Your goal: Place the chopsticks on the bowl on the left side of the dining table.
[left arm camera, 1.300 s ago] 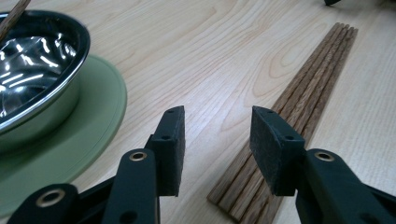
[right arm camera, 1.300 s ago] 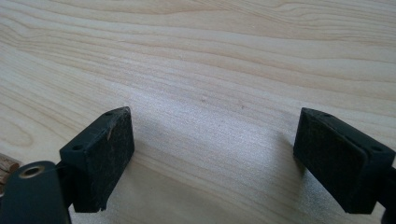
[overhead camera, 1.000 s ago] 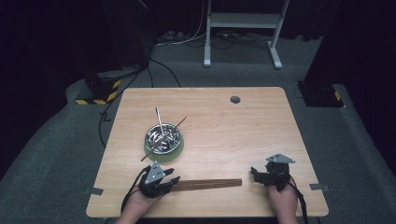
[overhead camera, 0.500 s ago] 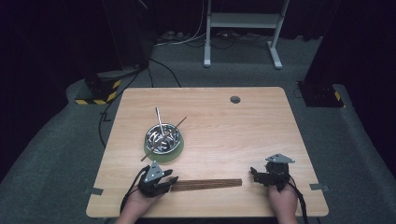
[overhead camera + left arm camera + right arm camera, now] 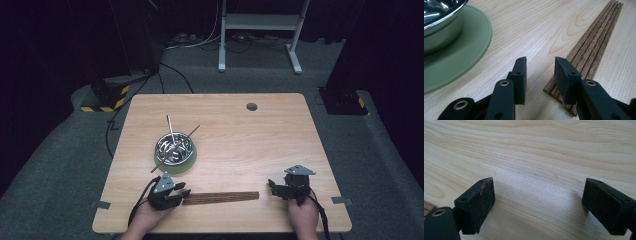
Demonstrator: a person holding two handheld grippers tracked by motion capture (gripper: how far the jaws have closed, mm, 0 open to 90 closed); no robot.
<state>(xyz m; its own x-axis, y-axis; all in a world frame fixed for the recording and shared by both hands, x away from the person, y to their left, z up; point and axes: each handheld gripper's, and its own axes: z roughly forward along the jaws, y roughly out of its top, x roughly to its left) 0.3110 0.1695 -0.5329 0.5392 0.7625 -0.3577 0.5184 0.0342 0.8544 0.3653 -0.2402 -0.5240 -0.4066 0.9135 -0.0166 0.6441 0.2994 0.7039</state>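
Observation:
A flat row of brown wooden chopsticks [image 5: 222, 197] lies along the near part of the table. My left gripper [image 5: 184, 195] rests at their left end, pointing right. In the left gripper view its jaws [image 5: 540, 72] have just been closing and stand partly open over bare wood. The chopsticks [image 5: 594, 42] pass under the right-hand jaw, none of them pinched. My right gripper [image 5: 272, 185] sits just off the chopsticks' right end. Its jaws [image 5: 537, 202] are wide open over bare table, with a chopstick tip [image 5: 427, 206] at the left edge.
A steel bowl [image 5: 174, 146] on a green saucer [image 5: 175, 166] stands just beyond the left gripper, with a metal handle [image 5: 171, 127] and a stick [image 5: 192, 131] poking out of it. The bowl [image 5: 439, 27] and saucer [image 5: 461, 55] are close by. A round cable hole [image 5: 251, 106] lies far back.

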